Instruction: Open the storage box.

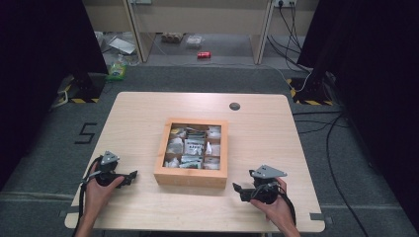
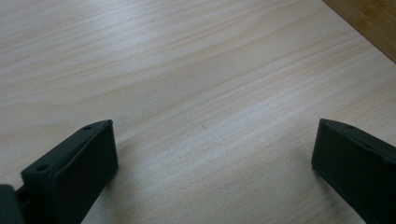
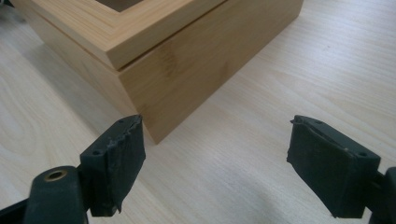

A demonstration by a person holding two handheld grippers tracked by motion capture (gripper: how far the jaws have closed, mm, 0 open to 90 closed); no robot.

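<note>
A square wooden box with a glass-windowed lid sits closed at the middle of the table; through the window I see compartments with several small packets. My left gripper rests low on the table to the box's left, jaws open, bare wood between them. My right gripper is near the box's front right corner, jaws wide open with nothing in them.
A small round dark grommet lies in the tabletop behind the box. Beyond the table stand tripod bases with striped tape, cables, a red can and other clutter on the floor.
</note>
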